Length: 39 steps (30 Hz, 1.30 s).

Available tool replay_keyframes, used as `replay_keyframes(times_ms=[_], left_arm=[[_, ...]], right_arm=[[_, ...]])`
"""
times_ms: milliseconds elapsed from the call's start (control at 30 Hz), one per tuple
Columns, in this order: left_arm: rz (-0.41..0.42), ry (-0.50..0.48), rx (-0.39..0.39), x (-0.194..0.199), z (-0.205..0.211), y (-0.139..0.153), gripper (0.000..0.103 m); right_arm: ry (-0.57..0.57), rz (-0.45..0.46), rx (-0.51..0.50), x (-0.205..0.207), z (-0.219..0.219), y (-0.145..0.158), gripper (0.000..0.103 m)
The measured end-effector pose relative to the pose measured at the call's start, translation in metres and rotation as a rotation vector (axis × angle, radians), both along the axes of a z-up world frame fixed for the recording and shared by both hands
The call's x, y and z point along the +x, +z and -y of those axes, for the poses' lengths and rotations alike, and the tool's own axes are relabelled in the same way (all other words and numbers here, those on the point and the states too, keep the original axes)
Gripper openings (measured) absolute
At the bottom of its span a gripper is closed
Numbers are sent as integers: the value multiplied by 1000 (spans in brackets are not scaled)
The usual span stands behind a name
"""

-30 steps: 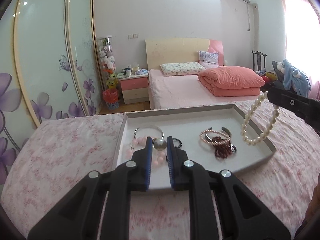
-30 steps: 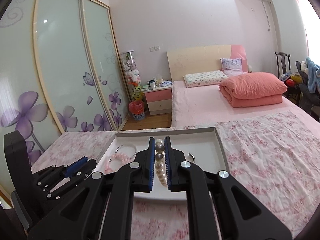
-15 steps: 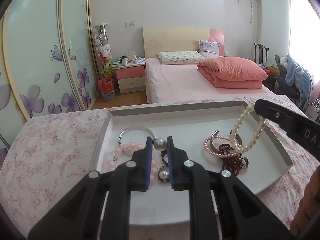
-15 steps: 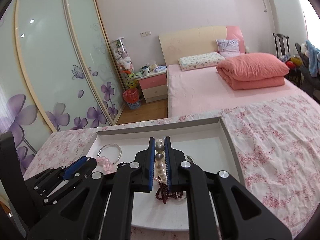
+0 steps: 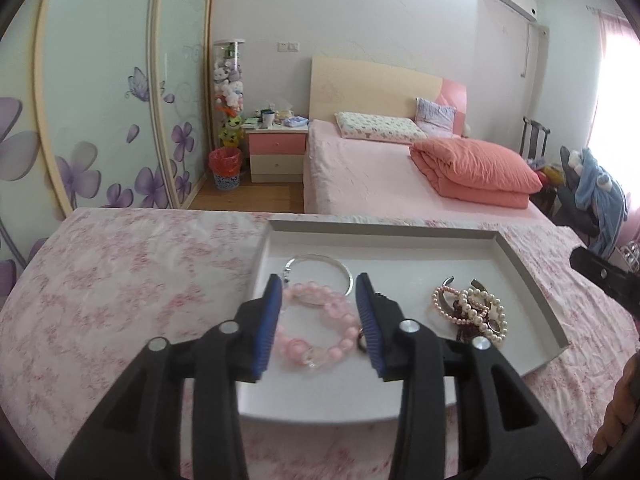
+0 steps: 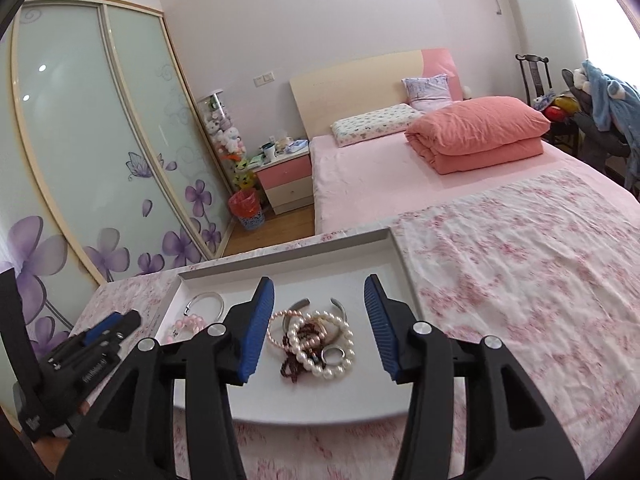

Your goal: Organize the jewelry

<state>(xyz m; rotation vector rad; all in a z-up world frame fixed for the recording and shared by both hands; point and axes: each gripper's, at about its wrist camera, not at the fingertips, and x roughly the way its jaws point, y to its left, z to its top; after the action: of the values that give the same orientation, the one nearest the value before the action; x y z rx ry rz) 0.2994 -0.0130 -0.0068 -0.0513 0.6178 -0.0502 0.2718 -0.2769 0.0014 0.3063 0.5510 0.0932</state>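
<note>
A white tray (image 5: 516, 254) lies on the flowered cloth. In the left wrist view my left gripper (image 5: 316, 288) hangs over the tray's left part, its jaws opening; a pink bead bracelet (image 5: 320, 332) and a silver bangle (image 5: 320, 266) lie on the tray below the gap, free of the pads. In the right wrist view my right gripper (image 6: 319, 289) is also opening above a heap with a white pearl strand (image 6: 324, 346), a pink pearl bracelet (image 6: 276, 330), dark red beads (image 6: 294, 368) and a ring (image 6: 333, 355). Nothing is held.
The flowered tablecloth (image 6: 520, 272) stretches to the right of the tray. Behind stand a pink bed (image 5: 368, 176) with a folded quilt, a nightstand (image 5: 276, 152), a red bin and a flowered wardrobe. A hand (image 5: 616, 412) shows at the lower right of the left wrist view.
Both grippers went from shut to open. The left let go of the necklace with the grey bead. The right released the white pearl strand, which now lies on the heap.
</note>
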Motion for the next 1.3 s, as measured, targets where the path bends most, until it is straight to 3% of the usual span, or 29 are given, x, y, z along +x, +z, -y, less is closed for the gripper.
replay_keyframes(times_ms=[233,367,433,500,600,767,1033,1300], left_arm=[[27,3,-46,-51,-26,16,51],[56,1,-50,-83,-35,23,66],[87,0,-31,-104,-37,26,74],[118,11,-20,-122,-37,28,89],[157,15,-6,-146,-37,31,99],[213,26,40,-177,-33,32,99],[257,24,99,-208,-20,28,99],[243,41,74,-217,-23,20,99]], right_arm=[[1,12,-40,-45,-6,10,67],[3,34,-86,-74,-15,13,71],[12,50,-105,-90,-21,15,80],[13,70,-131,-103,-27,16,84],[17,99,-162,-121,-33,17,93],[29,129,-183,-141,-43,15,101],[43,167,-219,-164,-52,6,101],[40,174,-210,-175,-48,-4,101]])
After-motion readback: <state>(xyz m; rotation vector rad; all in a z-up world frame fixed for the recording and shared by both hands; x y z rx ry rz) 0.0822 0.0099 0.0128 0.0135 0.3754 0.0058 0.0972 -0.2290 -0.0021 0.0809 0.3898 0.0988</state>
